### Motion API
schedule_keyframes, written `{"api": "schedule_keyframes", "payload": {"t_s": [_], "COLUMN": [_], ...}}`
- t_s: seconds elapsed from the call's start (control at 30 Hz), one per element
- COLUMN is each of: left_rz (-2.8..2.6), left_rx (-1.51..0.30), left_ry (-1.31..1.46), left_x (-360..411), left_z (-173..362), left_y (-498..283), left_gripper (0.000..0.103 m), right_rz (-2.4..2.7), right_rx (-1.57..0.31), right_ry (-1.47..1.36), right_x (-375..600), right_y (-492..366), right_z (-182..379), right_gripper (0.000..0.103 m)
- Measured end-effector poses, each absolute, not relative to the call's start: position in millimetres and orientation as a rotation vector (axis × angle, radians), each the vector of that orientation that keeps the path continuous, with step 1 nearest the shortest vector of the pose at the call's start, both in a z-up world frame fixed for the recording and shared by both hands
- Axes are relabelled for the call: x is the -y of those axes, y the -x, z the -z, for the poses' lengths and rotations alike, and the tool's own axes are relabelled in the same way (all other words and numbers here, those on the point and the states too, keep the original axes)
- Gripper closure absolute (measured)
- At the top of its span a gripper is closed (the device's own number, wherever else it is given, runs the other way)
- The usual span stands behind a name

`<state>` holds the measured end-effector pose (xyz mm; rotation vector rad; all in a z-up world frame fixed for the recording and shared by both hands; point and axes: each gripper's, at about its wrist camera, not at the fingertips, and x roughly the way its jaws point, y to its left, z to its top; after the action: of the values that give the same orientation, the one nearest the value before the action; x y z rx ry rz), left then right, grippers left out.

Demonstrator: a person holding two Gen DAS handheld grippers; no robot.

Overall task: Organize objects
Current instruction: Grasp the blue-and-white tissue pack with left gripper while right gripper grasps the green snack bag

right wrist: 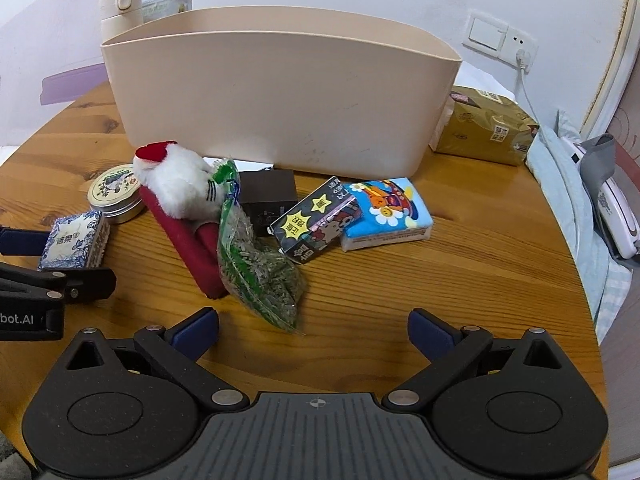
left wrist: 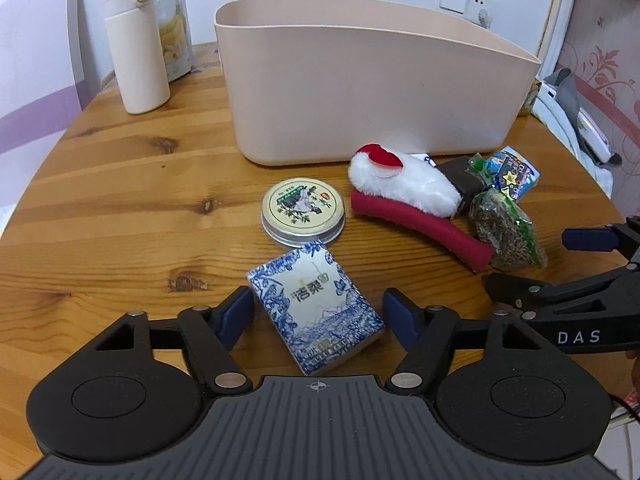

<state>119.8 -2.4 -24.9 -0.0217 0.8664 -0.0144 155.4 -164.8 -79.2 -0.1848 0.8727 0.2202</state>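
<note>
A beige bin [left wrist: 360, 92] [right wrist: 280, 104] stands at the back of the round wooden table. In front of it lie a round tin [left wrist: 303, 213] [right wrist: 115, 193], a blue-white tissue pack [left wrist: 316, 304] [right wrist: 74, 242], a white and red plush [left wrist: 404, 188] [right wrist: 180, 192], a bag of green tea [left wrist: 506, 232] [right wrist: 256, 268], a dark box [right wrist: 266, 196], a black cartoon pack [right wrist: 316, 220] and a blue cartoon tissue pack [right wrist: 386, 214]. My left gripper [left wrist: 318, 316] is open, its fingers either side of the blue-white pack. My right gripper [right wrist: 314, 330] is open and empty, just before the tea bag.
A cream flask [left wrist: 136, 44] and a snack pouch [left wrist: 176, 32] stand at the back left. A gold tissue pack [right wrist: 486, 130] lies right of the bin. A bed with a white device [right wrist: 616, 216] lies beyond the table's right edge. A wall socket [right wrist: 500, 42] is behind.
</note>
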Motion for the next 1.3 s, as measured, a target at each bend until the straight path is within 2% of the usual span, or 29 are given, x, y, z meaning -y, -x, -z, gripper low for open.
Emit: {"api": "schedule_keyframes", "payload": {"t_s": [0.13,0.2,0.4,0.47,0.6,0.67,0.77,1.3], "left_rz": [0.015,0.014,0.007,0.003,0.002,0.003,0.008,0.01], "left_rx": [-0.856,-0.853,-0.845,-0.843,-0.84,-0.839,-0.841,-0.828], "left_ry": [0.011,0.011,-0.007,-0.003,0.0,0.002,0.008,0.012], "left_x": [1.2,0.6,-0.4,-1.2,-2.2,-2.5,-3.5,-10.4], "left_z": [25.9,26.4,26.0,25.5,24.9,24.5,23.9,13.5], "left_y": [-122.5,-123.7,-125.8,-125.5,-124.7,-124.1,-122.4,-108.7], "left_gripper": [0.036,0.036,0.048,0.052,0.054,0.055,0.055,0.055], "right_rz": [-0.233,-0.24,-0.258,-0.268,-0.283,-0.286,-0.284,-0.27], "right_rx": [-0.873,-0.867,-0.852,-0.849,-0.845,-0.844,-0.846,-0.814], "right_ry": [0.164,0.161,0.147,0.142,0.136,0.138,0.139,0.099], "right_x": [163.6,162.2,157.6,157.5,156.7,155.7,155.4,168.2], "right_y": [-159.5,-161.1,-164.4,-164.4,-163.1,-162.9,-161.7,-146.1], "right_z": [80.0,79.8,78.1,77.8,76.1,75.5,75.2,57.7], "right_gripper": [0.005,0.01,0.024,0.031,0.046,0.058,0.063,0.064]}}
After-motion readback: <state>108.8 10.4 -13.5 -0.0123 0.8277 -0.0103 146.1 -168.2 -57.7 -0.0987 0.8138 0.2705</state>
